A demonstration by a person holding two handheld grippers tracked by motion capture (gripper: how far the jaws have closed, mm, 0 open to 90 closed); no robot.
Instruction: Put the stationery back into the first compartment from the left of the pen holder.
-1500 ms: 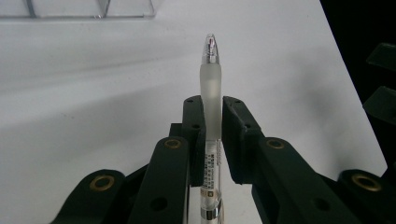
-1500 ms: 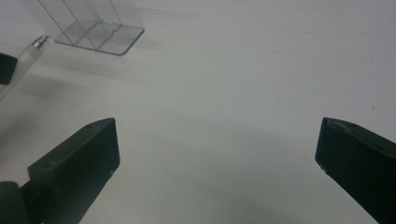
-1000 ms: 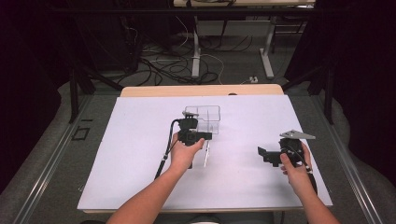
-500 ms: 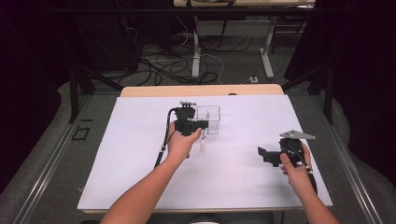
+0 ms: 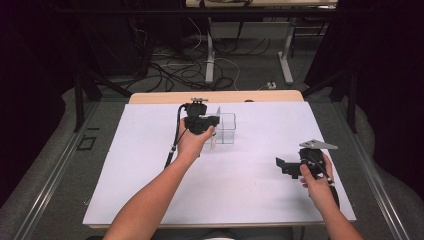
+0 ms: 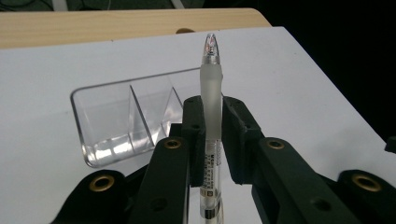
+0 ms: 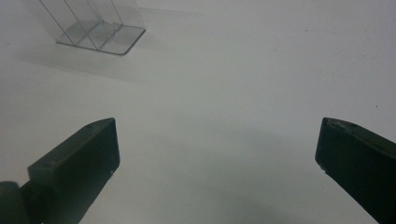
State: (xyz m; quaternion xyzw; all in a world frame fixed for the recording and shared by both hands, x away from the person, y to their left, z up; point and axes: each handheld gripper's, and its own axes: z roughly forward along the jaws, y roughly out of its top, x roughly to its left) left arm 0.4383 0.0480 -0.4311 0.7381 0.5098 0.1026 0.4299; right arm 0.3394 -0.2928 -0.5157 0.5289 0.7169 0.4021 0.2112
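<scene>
A clear plastic organiser (image 5: 226, 128) with dividers stands on the white table at the back centre; it also appears as a clear organiser (image 6: 126, 121) and a clear organiser (image 7: 93, 21) in the two gripper views. My left gripper (image 5: 212, 122) hovers at its left side, shut on a translucent pen (image 6: 211, 107) whose clear tip points away from the camera, above the organiser's right end. The pen (image 5: 212, 142) hangs below the hand in the high view. My right gripper (image 5: 281, 165) rests low at the table's right, open, with nothing between its jaws (image 7: 215, 154).
The white table top (image 5: 150, 170) lies on a wooden desk (image 5: 165, 97) whose edge shows at the back. Cables and metal table legs (image 5: 210, 55) sit on the floor beyond. A dark drop borders the table's right side.
My left gripper has carried the pen away from the person and up, from in front of the organiser to its left side. The right gripper has stayed put.
</scene>
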